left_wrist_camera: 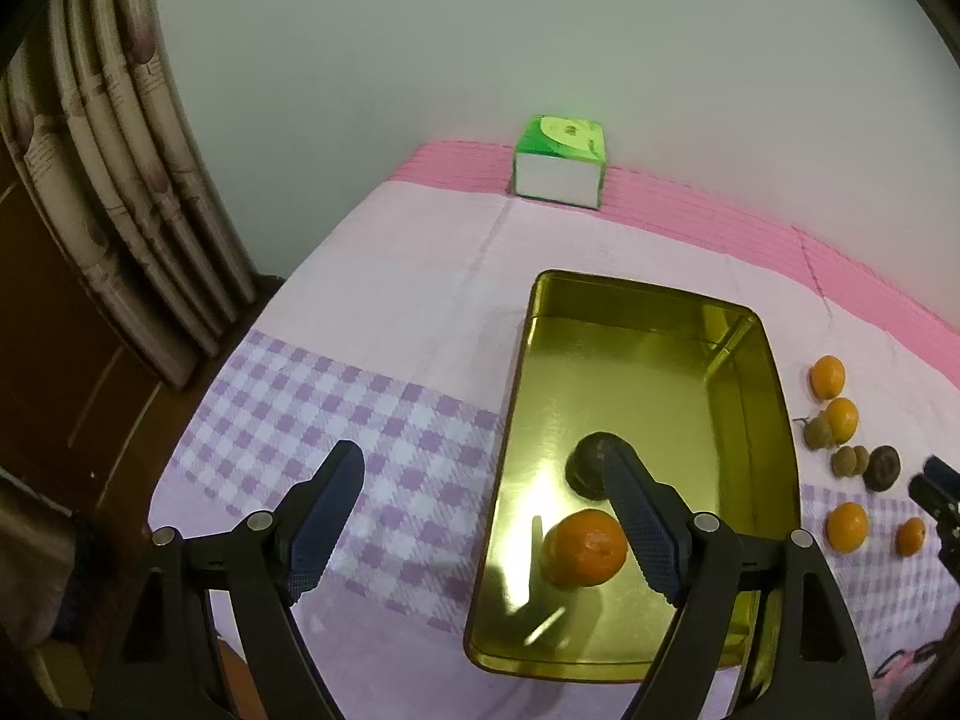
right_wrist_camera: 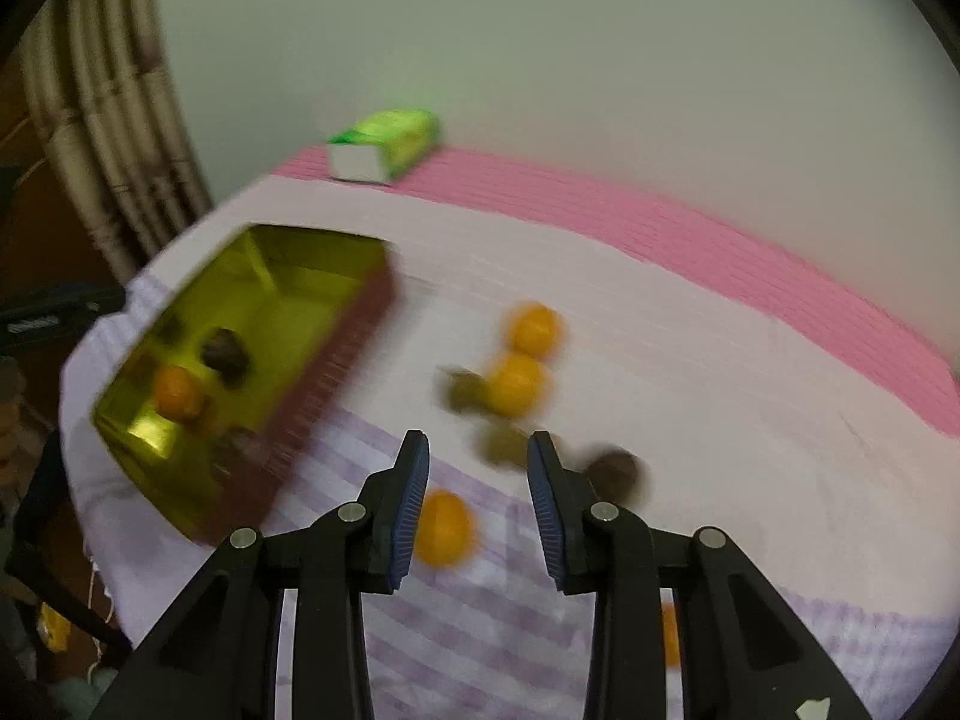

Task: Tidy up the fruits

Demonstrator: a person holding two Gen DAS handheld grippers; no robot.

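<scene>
The left gripper [left_wrist_camera: 486, 480] hangs over the near left edge of the gold tin [left_wrist_camera: 774, 384], fingers spread wide with nothing between them. In the tin lie an orange [left_wrist_camera: 582, 549] and, just beyond it, a dark fruit [left_wrist_camera: 585, 468]. The right gripper [right_wrist_camera: 477, 468] shows a gap between its fingers and grips nothing. More oranges [right_wrist_camera: 516, 384] and brown fruits [right_wrist_camera: 615, 471] sit on the cloth [left_wrist_camera: 372, 396] right of the tin. A green box [left_wrist_camera: 561, 159] stands far back.
</scene>
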